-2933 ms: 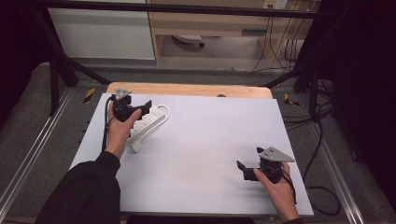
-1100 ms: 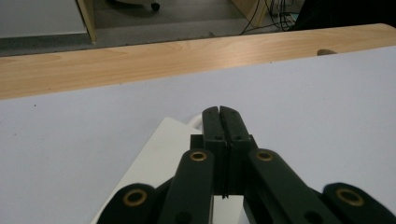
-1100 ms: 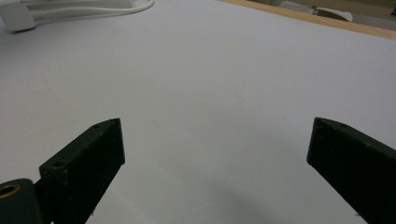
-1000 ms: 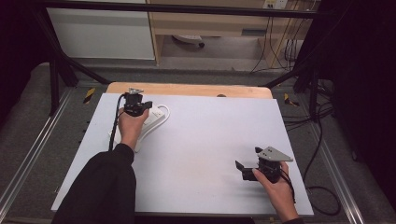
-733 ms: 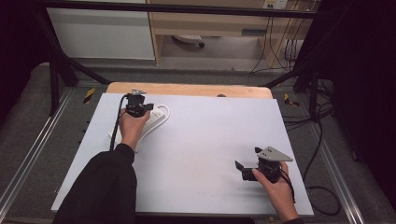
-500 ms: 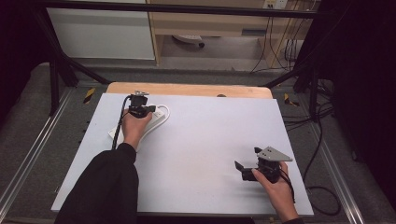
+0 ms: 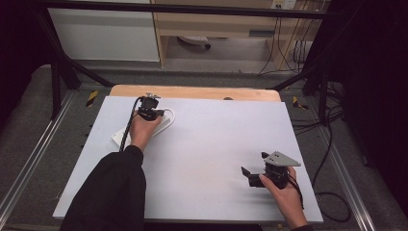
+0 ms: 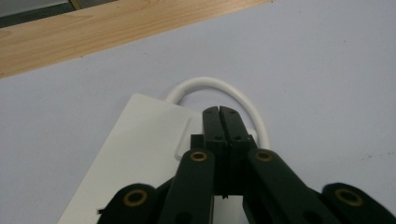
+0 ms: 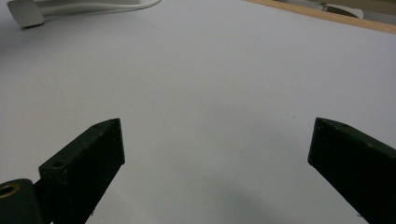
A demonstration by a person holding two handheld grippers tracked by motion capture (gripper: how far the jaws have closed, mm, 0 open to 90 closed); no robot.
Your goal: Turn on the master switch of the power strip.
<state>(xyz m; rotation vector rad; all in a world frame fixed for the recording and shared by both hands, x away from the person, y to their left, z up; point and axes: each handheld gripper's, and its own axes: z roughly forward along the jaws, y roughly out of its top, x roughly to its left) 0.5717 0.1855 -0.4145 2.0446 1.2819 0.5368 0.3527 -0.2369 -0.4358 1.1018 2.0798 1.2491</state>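
A white power strip [image 7: 119, 138] lies at the back left of the white table [image 7: 211, 144], its white cable [image 7: 171, 115] looping out of the far end. My left gripper [image 7: 159, 115] is shut with nothing between its jaws, tips over that far end. In the left gripper view the closed jaws [image 8: 219, 113] point over the strip [image 8: 140, 154] toward the cable loop [image 8: 219, 85]; whether they touch it I cannot tell. My right gripper [image 7: 254, 164] rests open near the front right, and its view [image 9: 217, 135] shows bare table between the jaws.
A wooden strip [image 7: 192, 92] edges the table's far side. In the right gripper view the power strip's end [image 9: 25, 13] and cable [image 9: 98, 5] sit far off at the top left. Dark frame rails and floor cables surround the table.
My left hand has slid along the power strip toward its far end with the cable loop and sunk a little. The right hand has stayed put.
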